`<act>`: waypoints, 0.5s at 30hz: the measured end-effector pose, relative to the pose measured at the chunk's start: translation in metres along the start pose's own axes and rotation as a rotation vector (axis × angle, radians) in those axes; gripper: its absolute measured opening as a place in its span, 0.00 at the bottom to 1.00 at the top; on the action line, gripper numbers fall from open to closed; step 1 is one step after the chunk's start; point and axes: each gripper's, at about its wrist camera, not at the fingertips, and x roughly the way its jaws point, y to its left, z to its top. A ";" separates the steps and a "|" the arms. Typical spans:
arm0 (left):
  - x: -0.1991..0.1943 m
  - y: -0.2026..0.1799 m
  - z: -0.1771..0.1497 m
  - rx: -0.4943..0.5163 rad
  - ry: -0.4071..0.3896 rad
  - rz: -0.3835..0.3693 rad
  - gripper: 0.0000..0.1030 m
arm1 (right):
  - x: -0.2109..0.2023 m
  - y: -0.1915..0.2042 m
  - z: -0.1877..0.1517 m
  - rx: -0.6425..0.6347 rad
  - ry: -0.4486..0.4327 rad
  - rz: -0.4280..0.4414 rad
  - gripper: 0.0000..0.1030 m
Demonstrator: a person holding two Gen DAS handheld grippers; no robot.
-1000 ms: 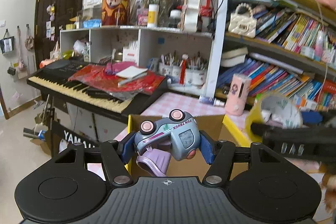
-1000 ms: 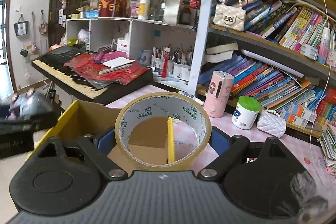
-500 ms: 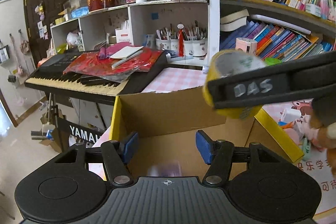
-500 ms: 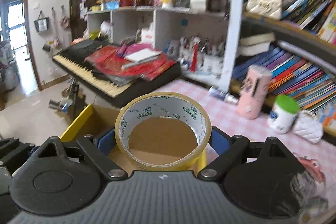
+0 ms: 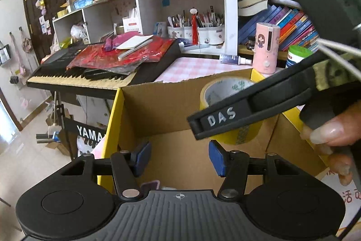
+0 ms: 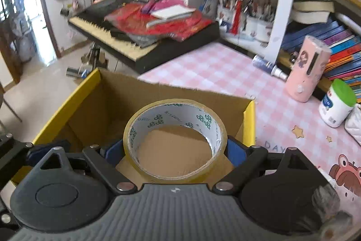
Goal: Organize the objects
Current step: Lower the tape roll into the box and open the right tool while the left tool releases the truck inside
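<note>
An open cardboard box [image 5: 158,110] with yellow flaps stands on the pink checked table; it also shows in the right wrist view [image 6: 108,92]. My right gripper [image 6: 174,150] is shut on a yellow tape roll [image 6: 174,115] and holds it over the box; the roll also shows in the left wrist view [image 5: 225,88]. My left gripper [image 5: 179,158] is open and empty above the box. A small purple patch [image 5: 150,185] lies low in the box, mostly hidden by the gripper body.
A black keyboard [image 5: 90,73] with red papers sits behind the box on the left. A pink cylinder [image 6: 306,68], a green-lidded jar [image 6: 338,103] and a small spray bottle [image 6: 268,66] stand on the table to the right. Shelves of books and pen cups fill the back.
My left gripper let go of the toy car, which dropped out of sight, and now stands open. My right gripper carried the tape roll over the box.
</note>
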 end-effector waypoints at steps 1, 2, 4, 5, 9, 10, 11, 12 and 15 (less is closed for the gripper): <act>0.000 0.000 -0.001 -0.002 0.000 0.001 0.54 | 0.004 0.001 0.000 -0.008 0.019 0.005 0.88; -0.001 0.000 -0.001 -0.004 0.000 0.003 0.54 | 0.007 0.002 -0.001 -0.013 0.034 0.008 0.88; -0.001 0.001 -0.001 -0.009 0.003 0.005 0.55 | 0.012 0.004 -0.003 -0.023 0.064 0.011 0.88; -0.001 0.002 -0.002 -0.012 0.007 0.003 0.55 | 0.014 0.004 -0.004 -0.023 0.073 0.011 0.89; -0.004 0.003 -0.004 -0.032 0.008 -0.009 0.57 | 0.013 0.005 -0.007 -0.009 0.067 0.025 0.92; -0.005 0.003 -0.004 -0.036 0.009 -0.013 0.61 | 0.010 0.005 -0.007 -0.010 0.052 0.027 0.93; -0.007 0.003 -0.004 -0.039 0.006 -0.017 0.62 | 0.007 0.005 -0.006 -0.010 0.039 0.028 0.93; -0.010 0.003 -0.004 -0.041 0.000 -0.020 0.62 | 0.004 0.005 -0.005 -0.009 0.028 0.026 0.93; -0.019 0.004 -0.004 -0.048 -0.027 -0.025 0.67 | -0.008 0.003 -0.002 0.008 -0.022 0.017 0.93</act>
